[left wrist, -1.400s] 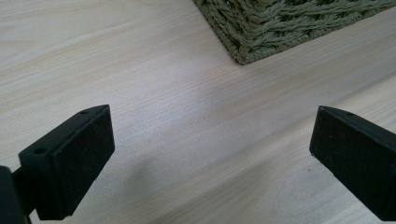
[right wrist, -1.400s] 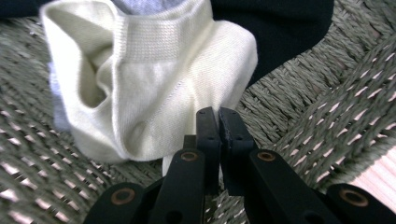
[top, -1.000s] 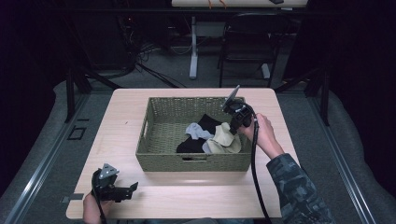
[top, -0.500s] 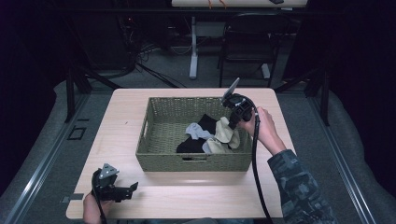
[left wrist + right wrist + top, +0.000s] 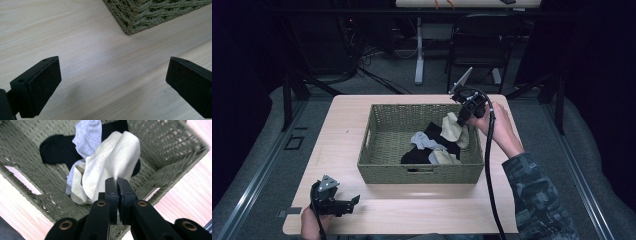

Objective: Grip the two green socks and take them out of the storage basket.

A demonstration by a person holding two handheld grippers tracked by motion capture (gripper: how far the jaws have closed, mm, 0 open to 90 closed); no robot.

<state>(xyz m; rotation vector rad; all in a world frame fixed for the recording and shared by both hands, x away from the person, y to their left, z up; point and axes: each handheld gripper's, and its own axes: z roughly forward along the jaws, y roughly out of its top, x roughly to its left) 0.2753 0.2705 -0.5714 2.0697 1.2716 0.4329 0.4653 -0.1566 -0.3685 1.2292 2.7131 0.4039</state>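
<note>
A woven olive basket (image 5: 387,145) stands mid-table and holds black, grey and cream socks. My right gripper (image 5: 460,121) hangs over the basket's right end, shut on a cream sock (image 5: 453,129) that dangles from its jaws above the pile. Seen from the right gripper view, the cream sock (image 5: 110,167) hangs from the pinched jaws of the right gripper (image 5: 116,185), with a grey sock (image 5: 87,135) and a black sock (image 5: 57,148) lying below in the basket (image 5: 32,182). My left gripper (image 5: 354,200) rests near the table's front left corner, open with bare wood between its jaws; the left gripper (image 5: 112,82) faces the basket's corner (image 5: 140,15).
The wooden table (image 5: 342,125) has bare room left of the basket and along the front edge. A dark chair (image 5: 477,45) and a table leg (image 5: 418,50) stand on the floor beyond the far edge. A sleeved forearm (image 5: 532,195) comes in at the lower right.
My right gripper has risen over the basket's right end and lifted the cream sock clear of the pile. The left gripper has stayed where it was.
</note>
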